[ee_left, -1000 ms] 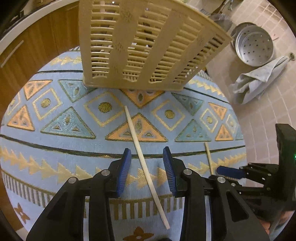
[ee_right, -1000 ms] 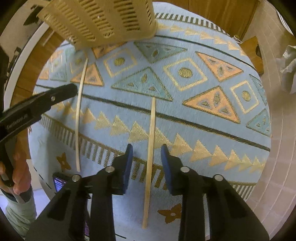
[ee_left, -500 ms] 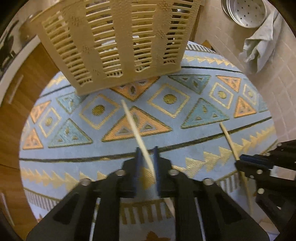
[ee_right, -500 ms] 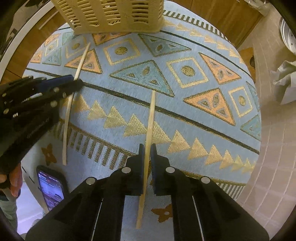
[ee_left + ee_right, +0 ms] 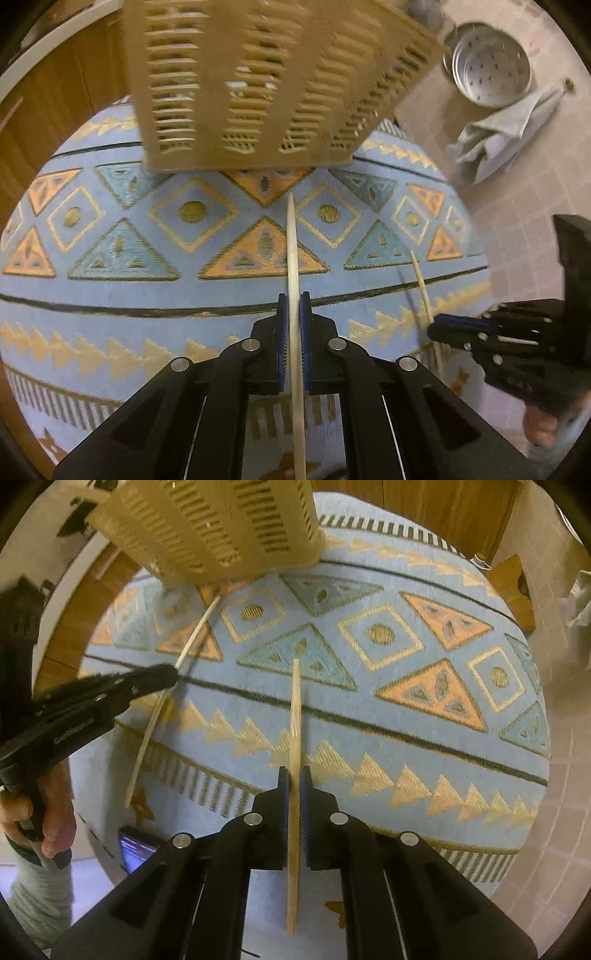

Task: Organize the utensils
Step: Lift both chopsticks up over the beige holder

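left tongs (image 5: 294, 325): clamped tight on the pale chopstick (image 5: 291, 251), both blue pads pressed flat against it, stick running straight out ahead between them

right tongs (image 5: 294, 797): same deal, pinched narrow around the tan chopstick (image 5: 295, 716), which pokes forward past the pads and trails back under the black body

pale chopstick: looks raised off the rug (image 5: 110, 325) at the grip; in the right wrist view it slants through the left tongs, far tip up near the basket (image 5: 266, 74), near end hanging past the rug edge

tan chopstick: in the left wrist view it's off to the right, angled through the right tongs, with a shadow on the rug just beside it

rug: light blue, round-looking through the fisheye, orange and teal triangles, gold diamonds with dots, zigzag border; everything here sits over it

phone (image 5: 138, 851): screen lit, down by the near-left edge of the rug in the right wrist view

hand (image 5: 40, 812): wrapped around the left tongs' handle, lower left of the right wrist view

basket: beige slotted plastic, standing at the far side of the rug, a bit blurred, can't tell what's inside

steamer pan (image 5: 487, 66): metal, holes in the bottom, on the tiled floor past the rug, far right

grey cloth (image 5: 506, 129): crumpled on the tiles just beside the pan
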Motion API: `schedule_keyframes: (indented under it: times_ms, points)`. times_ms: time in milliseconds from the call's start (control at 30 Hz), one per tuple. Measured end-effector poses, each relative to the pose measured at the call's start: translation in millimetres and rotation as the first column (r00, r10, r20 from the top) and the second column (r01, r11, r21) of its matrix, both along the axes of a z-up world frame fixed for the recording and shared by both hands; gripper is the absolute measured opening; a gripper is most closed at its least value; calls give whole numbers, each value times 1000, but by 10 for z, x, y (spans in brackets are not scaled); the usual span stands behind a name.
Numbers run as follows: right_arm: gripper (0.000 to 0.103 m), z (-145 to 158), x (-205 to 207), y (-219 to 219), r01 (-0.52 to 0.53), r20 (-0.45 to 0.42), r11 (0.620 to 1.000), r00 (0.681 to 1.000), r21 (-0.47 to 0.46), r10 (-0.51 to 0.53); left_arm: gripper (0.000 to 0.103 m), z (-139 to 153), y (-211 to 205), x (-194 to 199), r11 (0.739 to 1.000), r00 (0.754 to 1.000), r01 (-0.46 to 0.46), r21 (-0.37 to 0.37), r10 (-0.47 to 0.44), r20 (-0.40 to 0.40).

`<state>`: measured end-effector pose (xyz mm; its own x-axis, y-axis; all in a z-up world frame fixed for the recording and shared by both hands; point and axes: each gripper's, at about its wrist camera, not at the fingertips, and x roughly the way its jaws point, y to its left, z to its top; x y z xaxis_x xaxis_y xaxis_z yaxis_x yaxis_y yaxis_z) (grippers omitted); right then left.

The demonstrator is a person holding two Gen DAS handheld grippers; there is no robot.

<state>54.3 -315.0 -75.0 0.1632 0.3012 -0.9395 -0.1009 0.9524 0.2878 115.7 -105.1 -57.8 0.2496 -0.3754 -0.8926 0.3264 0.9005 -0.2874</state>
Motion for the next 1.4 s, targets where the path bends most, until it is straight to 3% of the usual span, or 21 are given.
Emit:
schedule_keyframes:
  times_ms: [167,367,633,833,900,1000,1167,1233,1300,1400]
  points:
    - [5,48,133,18,4,16,1000,1000,30,-5,4,103,336,-50,998,999,-45,32,45,10]
    - [5,18,283,97,16,21,999,1000,30,-16,4,51,673,-131,984,990,-132,122,125,63]
    - [5,-47,365,184,-2,8,1000,1000,8,2,11,-2,669,-14,989,996,-73,127,66,55]
    - [5,-22,391,233,-28,10,1000,1000,-12,28,15,-69,393,122,972,998,48,229,-56,30]
    - [5,-11,391,258,-35,15,999,999,-14,35,5,-79,276,103,947,994,80,311,-101,52]
    - [5,32,383,300,-45,38,999,998,-9,45,4,-83,258,3,941,987,83,329,-123,103]
    - [5,291,322,296,-78,134,996,988,31,73,3,204,448,-179,984,969,-4,179,-40,245]
    - [5,503,271,282,-97,207,994,975,56,83,3,494,610,-263,998,945,-42,55,22,325]
    - [5,744,235,299,-109,293,991,952,78,82,3,826,782,-358,996,907,-66,-54,82,412]
    - [5,1127,222,296,-117,428,986,902,116,56,3,1310,882,-389,986,827,-58,-159,137,545]
